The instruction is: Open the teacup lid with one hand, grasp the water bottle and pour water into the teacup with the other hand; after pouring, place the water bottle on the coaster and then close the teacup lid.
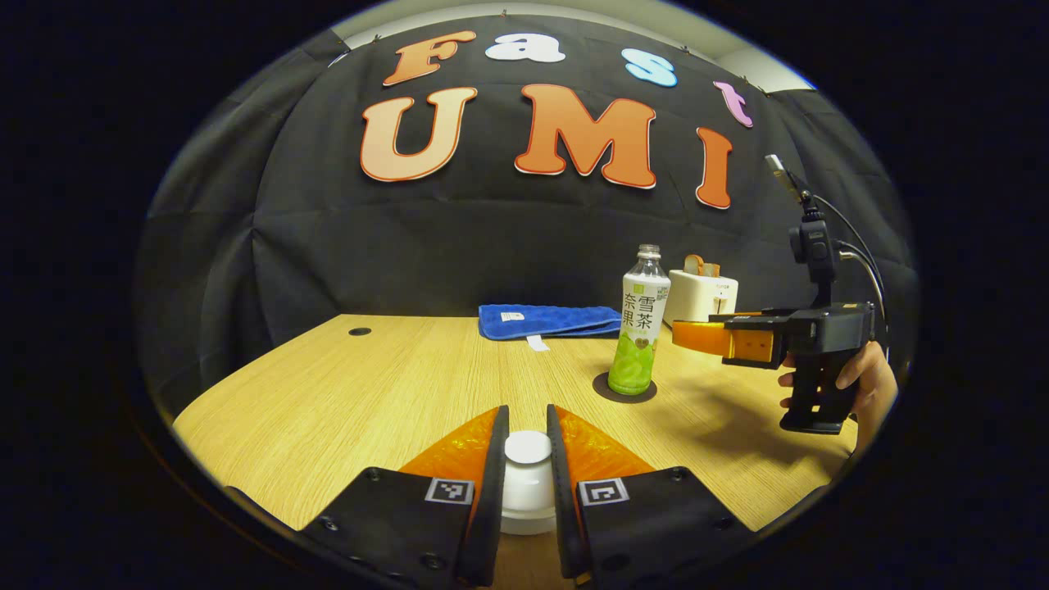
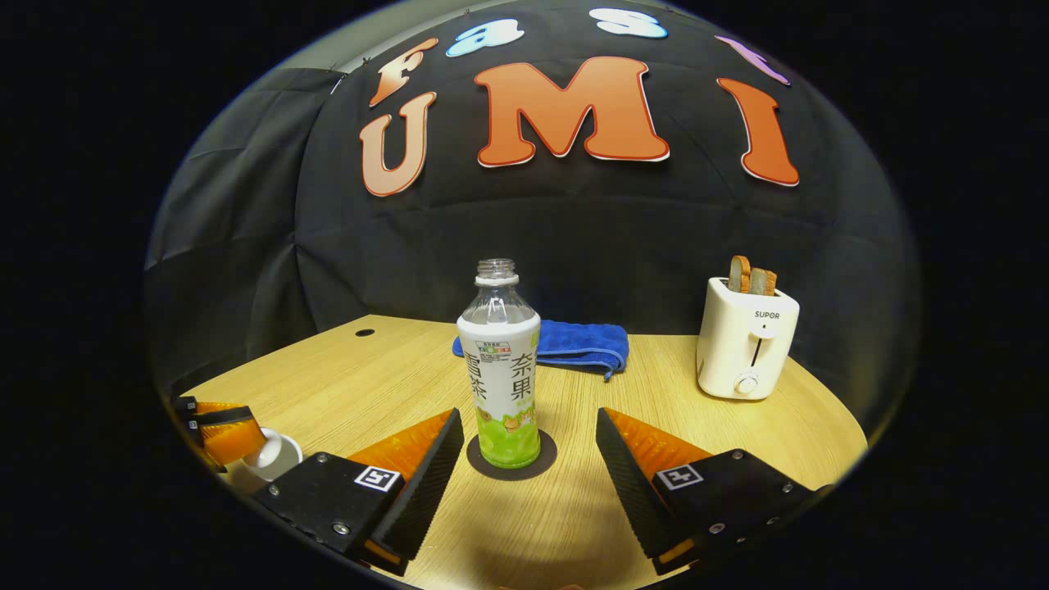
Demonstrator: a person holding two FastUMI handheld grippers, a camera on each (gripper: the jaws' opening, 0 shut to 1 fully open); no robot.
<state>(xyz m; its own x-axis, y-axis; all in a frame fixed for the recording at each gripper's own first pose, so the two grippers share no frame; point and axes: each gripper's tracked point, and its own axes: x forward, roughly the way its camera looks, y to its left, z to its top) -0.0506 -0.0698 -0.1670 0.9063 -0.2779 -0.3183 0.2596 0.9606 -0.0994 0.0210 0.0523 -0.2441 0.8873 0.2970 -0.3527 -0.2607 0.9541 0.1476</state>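
In the left gripper view my left gripper [image 1: 528, 410] is shut on the white teacup lid [image 1: 528, 471], its fingers pressing both sides below the round knob. The cup underneath is hidden. The uncapped water bottle [image 1: 641, 328], with a white and green label, stands upright on the dark round coaster [image 1: 606, 390]. My right gripper [image 2: 529, 414] is open just in front of the bottle [image 2: 500, 369], its fingers apart from it on either side. The right gripper view has the coaster [image 2: 545, 459] under the bottle, and the left gripper [image 2: 225, 438] with the white lid [image 2: 274, 455] at the far left.
A folded blue cloth [image 2: 574, 344] lies at the back of the wooden table [image 2: 369, 377]. A white toaster [image 2: 747, 344] with bread slices stands back right. A hand [image 1: 869, 377] holds the right gripper [image 1: 688, 336] to the right of the bottle.
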